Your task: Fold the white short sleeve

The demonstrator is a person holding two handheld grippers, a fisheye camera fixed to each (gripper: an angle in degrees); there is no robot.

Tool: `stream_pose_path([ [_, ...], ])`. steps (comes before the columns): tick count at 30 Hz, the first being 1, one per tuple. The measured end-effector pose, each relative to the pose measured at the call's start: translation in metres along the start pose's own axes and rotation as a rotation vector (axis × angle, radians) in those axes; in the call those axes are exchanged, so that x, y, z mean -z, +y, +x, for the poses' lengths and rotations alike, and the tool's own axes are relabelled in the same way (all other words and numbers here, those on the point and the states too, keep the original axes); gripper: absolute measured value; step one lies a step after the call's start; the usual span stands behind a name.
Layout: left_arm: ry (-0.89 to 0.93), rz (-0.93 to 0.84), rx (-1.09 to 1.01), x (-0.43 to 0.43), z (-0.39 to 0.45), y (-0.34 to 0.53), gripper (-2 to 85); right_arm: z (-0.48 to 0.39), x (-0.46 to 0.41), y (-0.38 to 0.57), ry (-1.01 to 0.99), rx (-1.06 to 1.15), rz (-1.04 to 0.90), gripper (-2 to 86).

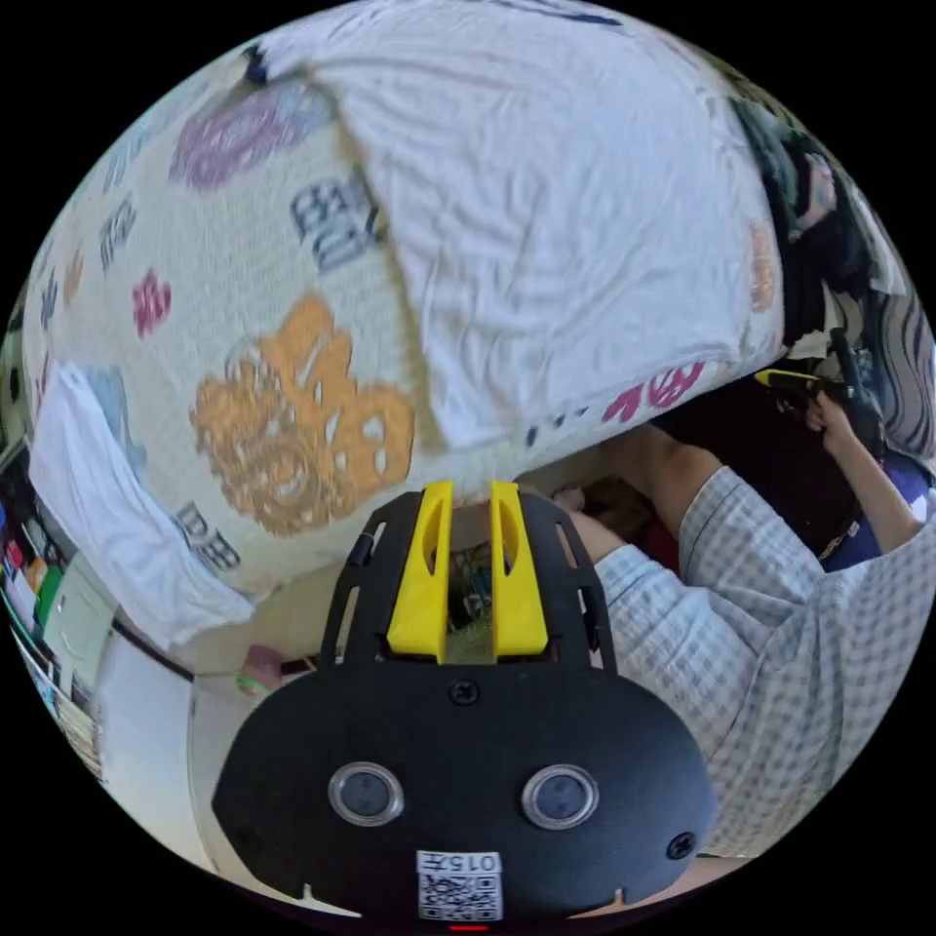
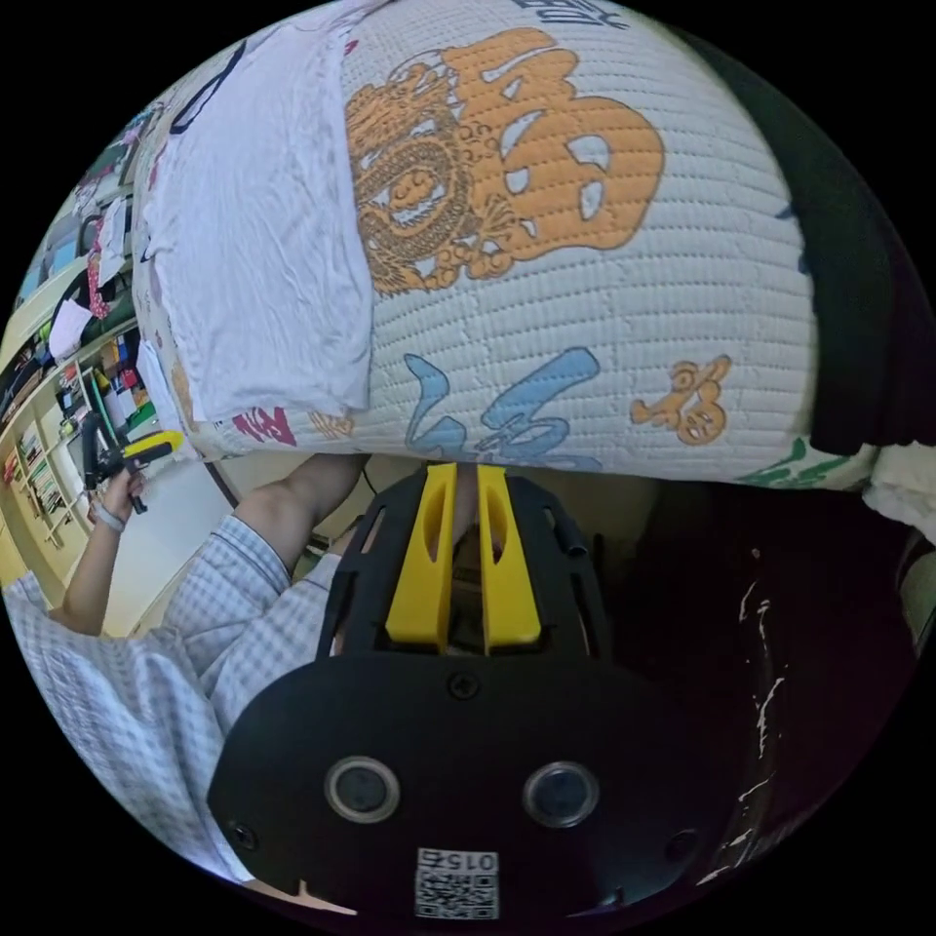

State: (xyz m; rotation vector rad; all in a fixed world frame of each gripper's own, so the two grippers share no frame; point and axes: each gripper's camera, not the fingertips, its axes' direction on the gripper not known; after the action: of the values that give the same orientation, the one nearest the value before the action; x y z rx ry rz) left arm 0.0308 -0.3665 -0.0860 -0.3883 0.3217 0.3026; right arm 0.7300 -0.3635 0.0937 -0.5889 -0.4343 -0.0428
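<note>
White short sleeve [image 1: 546, 234] lying flat on quilted bed cover [image 1: 244, 322], partly folded. Left tool [image 1: 466, 502] and right tool [image 2: 466, 487] hanging off near edge, jaws nearly closed, gripping nothing. Next: be approaching near hem square, pinching both corners evenly.

Both cams sit low at bed [image 1: 292, 322] edge, facing across printed cover. Left view looks from one side, right view from opposite. Shared: white shirt [image 1: 556, 214] [image 2: 258, 244], person's checked sleeve [image 1: 780, 624] [image 2: 127, 682].
</note>
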Motion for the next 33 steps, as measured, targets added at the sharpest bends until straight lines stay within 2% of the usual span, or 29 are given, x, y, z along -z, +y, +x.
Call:
stream_pose_path([
  [4,0.058,0.225,-0.2,0.068,0.065,-0.088,7.2,0.013,0.046,0.001,-0.08,-0.019,0.207,5.0],
  [6,0.059,0.371,-0.352,0.111,0.122,-0.156,7.8,0.016,0.083,-0.012,-0.105,-0.008,0.376,5.3],
  [8,0.067,0.434,-0.452,0.134,0.165,-0.209,8.2,0.019,0.106,-0.032,-0.155,0.015,0.464,5.8],
  [12,0.033,0.432,-0.55,0.157,0.249,-0.327,8.4,0.03,0.144,-0.085,-0.278,0.041,0.58,6.5],
  [18,-0.012,0.351,-0.535,0.156,0.328,-0.446,8.0,0.07,0.162,-0.13,-0.421,0.0,0.592,6.6],
  [21,-0.059,0.285,-0.541,0.146,0.358,-0.484,8.1,0.089,0.161,-0.148,-0.504,-0.015,0.553,6.6],
  [26,-0.186,0.206,-0.588,0.129,0.398,-0.517,6.1,0.101,0.154,-0.168,-0.534,-0.02,0.492,6.4],
  [29,-0.18,0.126,-0.601,0.121,0.411,-0.532,3.3,0.104,0.147,-0.177,-0.601,-0.028,0.453,4.5],
  [33,-0.131,0.167,-0.608,0.132,0.419,-0.54,-0.2,0.106,0.15,-0.175,-0.596,-0.041,0.502,1.4],
])
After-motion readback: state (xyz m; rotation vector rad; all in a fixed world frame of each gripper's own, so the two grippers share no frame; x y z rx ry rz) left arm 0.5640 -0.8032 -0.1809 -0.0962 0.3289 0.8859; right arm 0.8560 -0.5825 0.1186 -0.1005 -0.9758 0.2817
